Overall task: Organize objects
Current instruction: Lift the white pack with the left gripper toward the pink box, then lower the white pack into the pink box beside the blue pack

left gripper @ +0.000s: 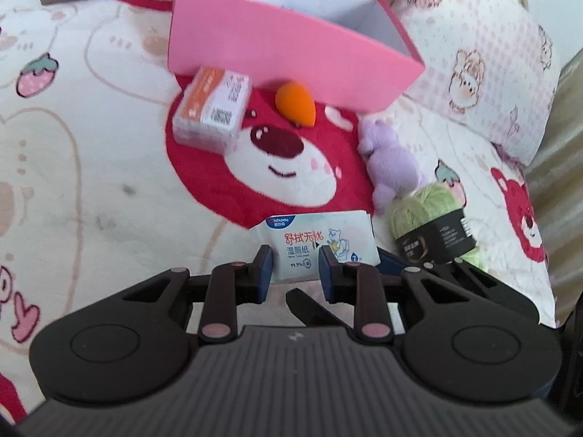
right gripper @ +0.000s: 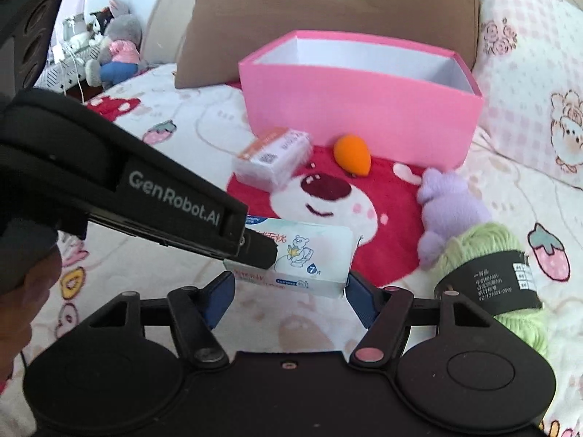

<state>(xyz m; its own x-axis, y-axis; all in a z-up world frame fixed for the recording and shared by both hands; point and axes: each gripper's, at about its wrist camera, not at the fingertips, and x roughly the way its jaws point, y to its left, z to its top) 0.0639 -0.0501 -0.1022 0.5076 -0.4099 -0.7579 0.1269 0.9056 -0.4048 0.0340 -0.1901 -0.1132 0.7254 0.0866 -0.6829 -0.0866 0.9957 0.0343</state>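
Holding: I have the left gripper (left gripper: 294, 259) clamped on the wet wipes pack (left gripper: 320, 242), its jaws at their tightest on the pack's near edge, so the thin soft packet hangs from a pinch, not from a cradle.
Right side: my right gripper (right gripper: 289, 293) stands with its blue pads (right gripper: 218, 300) spread on either side of the same pack (right gripper: 309, 258); in the right wrist view the pads are just beside the short ends and I cannot see them pressing, so I count it as open and only bracketing.
Why 2 tools: I judge the second gripper is there to steady or take over a floppy packet that could twist in a single pinch.
Pack's place: it sits off the blanket (left gripper: 91, 182), near the front of the scene, well short of the pink box (left gripper: 284, 47).
Box: it stands open at the top with bare white walls showing, tilted slightly on the soft bedding, which makes it the likely home for every loose item.
Waiting items: the clear plastic case (left gripper: 211, 109) and the orange sponge (left gripper: 291, 105) lie just in front of the box; the purple plush (left gripper: 391, 162) and the green yarn ball (left gripper: 433, 224) lie to the right, touching each other.
Progress: early, since I see nothing inside the box.
Risk: the pack may slip or fold as it travels over the box wall.
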